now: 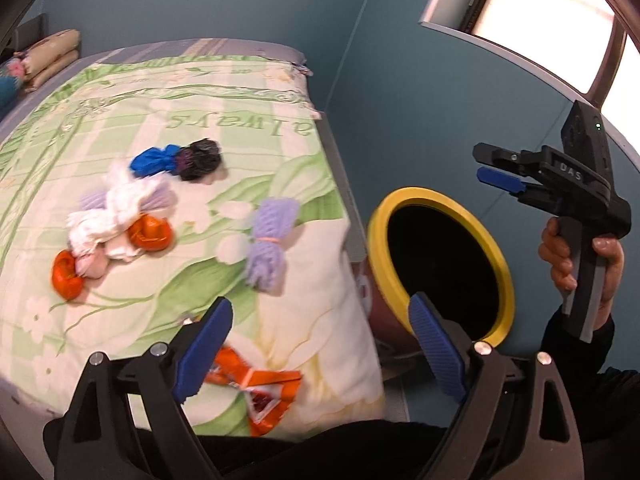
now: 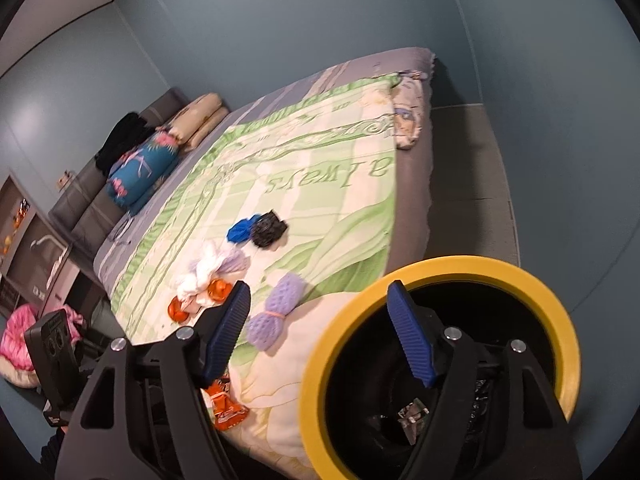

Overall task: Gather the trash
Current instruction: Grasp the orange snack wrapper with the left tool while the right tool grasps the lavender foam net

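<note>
Both tools are spread wide and grip nothing; the left gripper (image 1: pixel 320 344) hangs over the bed's near edge, an orange wrapper (image 1: pixel 260 392) just under its fingers; the right gripper (image 2: pixel 320 336) hovers above the yellow-rimmed bin (image 2: pixel 568 344) beside the bed; beyond lie a lilac bundle (image 1: pixel 269 246), white and orange bags (image 1: pixel 116 224), then a blue and black wad (image 1: pixel 180 160) on the quilt (image 1: pixel 132 120).

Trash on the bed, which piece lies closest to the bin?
The lavender foam bundle, tied with a band, lies nearest the yellow-rimmed bin.
</note>
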`<state>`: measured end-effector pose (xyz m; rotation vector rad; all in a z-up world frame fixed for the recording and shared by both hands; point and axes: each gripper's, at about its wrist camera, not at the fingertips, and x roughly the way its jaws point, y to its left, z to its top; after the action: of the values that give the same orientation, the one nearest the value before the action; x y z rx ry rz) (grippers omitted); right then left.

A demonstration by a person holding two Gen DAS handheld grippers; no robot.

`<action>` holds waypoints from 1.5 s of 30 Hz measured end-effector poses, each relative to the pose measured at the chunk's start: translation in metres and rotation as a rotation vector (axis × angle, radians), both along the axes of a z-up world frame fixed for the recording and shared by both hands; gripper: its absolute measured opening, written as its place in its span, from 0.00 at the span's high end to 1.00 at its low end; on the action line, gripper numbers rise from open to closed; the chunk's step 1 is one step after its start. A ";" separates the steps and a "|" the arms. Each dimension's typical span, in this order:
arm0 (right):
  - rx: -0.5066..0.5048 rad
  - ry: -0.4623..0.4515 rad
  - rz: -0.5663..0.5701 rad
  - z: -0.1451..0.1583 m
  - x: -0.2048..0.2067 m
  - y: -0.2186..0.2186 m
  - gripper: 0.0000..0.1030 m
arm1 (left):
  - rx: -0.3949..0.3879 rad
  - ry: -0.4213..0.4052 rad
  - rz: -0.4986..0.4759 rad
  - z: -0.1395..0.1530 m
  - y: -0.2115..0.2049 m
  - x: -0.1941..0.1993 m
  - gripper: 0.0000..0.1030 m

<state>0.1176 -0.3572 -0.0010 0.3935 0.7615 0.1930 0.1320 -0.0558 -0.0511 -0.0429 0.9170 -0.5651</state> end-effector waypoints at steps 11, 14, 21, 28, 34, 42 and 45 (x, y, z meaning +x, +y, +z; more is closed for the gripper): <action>-0.048 0.079 0.149 -0.019 0.030 0.064 0.28 | 0.010 0.041 0.109 -0.027 0.040 -0.004 0.13; -0.061 0.108 0.177 -0.028 0.040 0.079 0.28 | 0.019 0.055 0.126 -0.036 0.049 -0.004 0.13; -0.118 0.180 0.222 -0.054 0.066 0.116 0.26 | 0.040 0.117 0.152 -0.060 0.058 0.003 0.13; -0.186 0.258 0.261 -0.081 0.095 0.150 0.24 | 0.028 0.146 0.165 -0.071 0.060 0.014 0.13; -0.200 0.333 0.266 -0.099 0.121 0.164 0.24 | 0.039 0.152 0.151 -0.078 0.052 0.021 0.13; -0.264 0.406 0.231 -0.121 0.145 0.174 0.29 | 0.058 0.164 0.128 -0.088 0.043 0.030 0.13; -0.274 0.431 0.232 -0.131 0.151 0.179 0.30 | 0.060 0.172 0.116 -0.092 0.039 0.033 0.14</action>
<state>0.2688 -0.1781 -0.1319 0.0822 1.2438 0.2208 0.1652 -0.0163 -0.1427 -0.0910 1.0915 -0.4298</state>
